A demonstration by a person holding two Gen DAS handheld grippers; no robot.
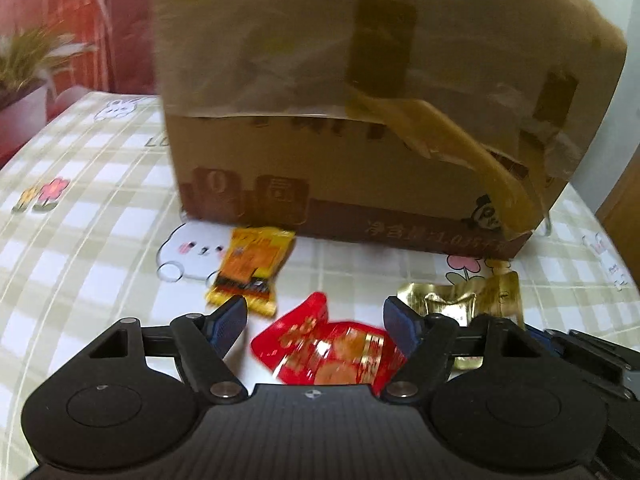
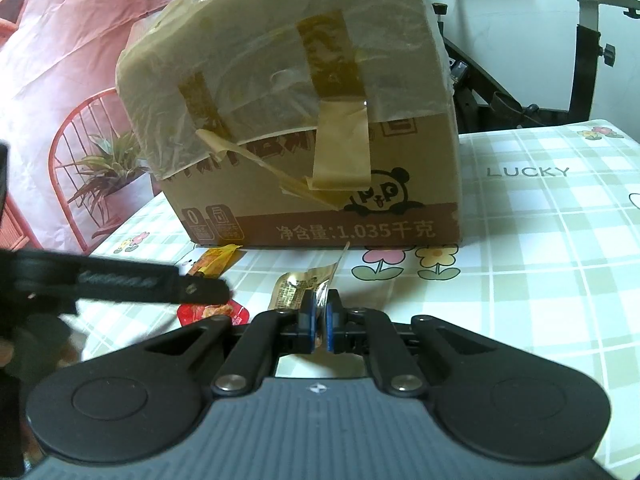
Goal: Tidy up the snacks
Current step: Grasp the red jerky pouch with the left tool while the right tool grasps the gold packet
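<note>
Three snacks on the checked cloth [image 2: 540, 216] before the box [image 2: 304, 120]: red pack [image 1: 332, 346], gold pack [image 2: 298, 292], yellow pack [image 1: 250, 270]. Red pack flat between the wide-spread fingers of the left gripper [image 1: 315, 324], not yet pinched. Gold pack nipped by its crimped edge in the right gripper [image 2: 319, 316], jaws clenched on it, pack seemingly low over the cloth. Yellow pack untouched, just in front of the box. Picking-up step in hand, judged so. Next: squeeze the left jaws on the red pack squarely, lift both, carry over the taped flap to the box opening, presumably. Slippery foil, thin edge grip: risk of sliding free.
</note>
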